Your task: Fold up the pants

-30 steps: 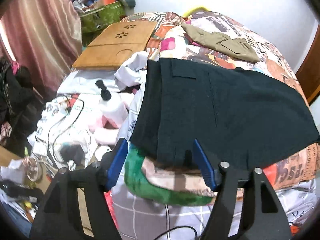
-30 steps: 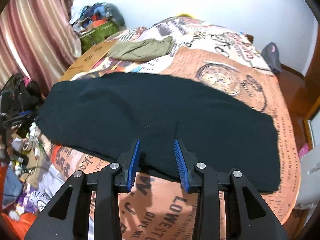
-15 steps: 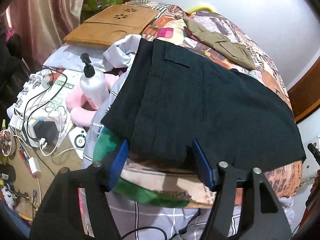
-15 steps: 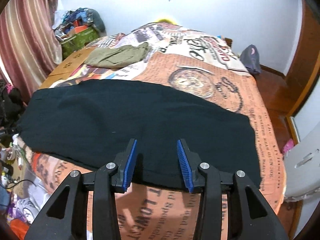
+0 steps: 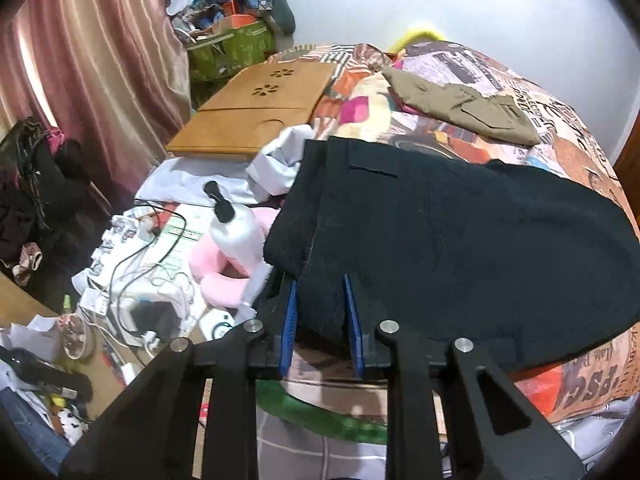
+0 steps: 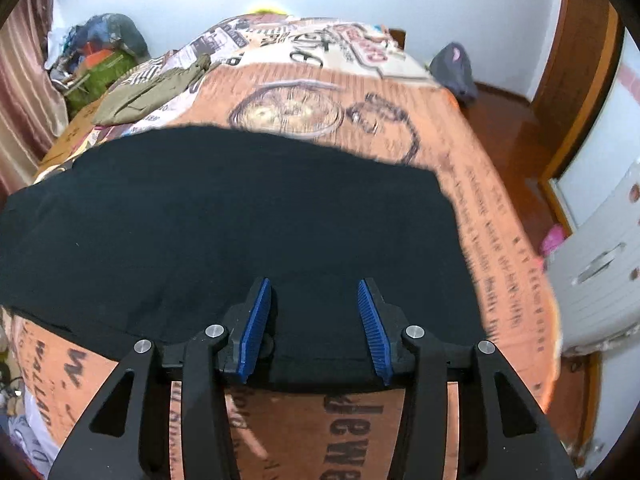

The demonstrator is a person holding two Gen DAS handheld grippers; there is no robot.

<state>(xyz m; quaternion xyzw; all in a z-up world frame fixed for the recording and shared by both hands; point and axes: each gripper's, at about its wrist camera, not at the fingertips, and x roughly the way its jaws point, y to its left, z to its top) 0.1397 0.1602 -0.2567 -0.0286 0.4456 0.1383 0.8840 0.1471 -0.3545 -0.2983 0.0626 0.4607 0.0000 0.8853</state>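
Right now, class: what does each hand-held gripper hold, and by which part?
Left hand-held gripper has just closed on the black fabric pants at their near waistband edge. Right hand-held gripper, opening, holds nothing.

Both wrist views close over bed [image 5: 580, 380]

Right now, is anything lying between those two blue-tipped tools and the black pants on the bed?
Nothing visible. The near edge of the black pants already lies between the pads of the left tool, whose jaws have just been closing on it. The right tool, just opening, straddles the edge too.
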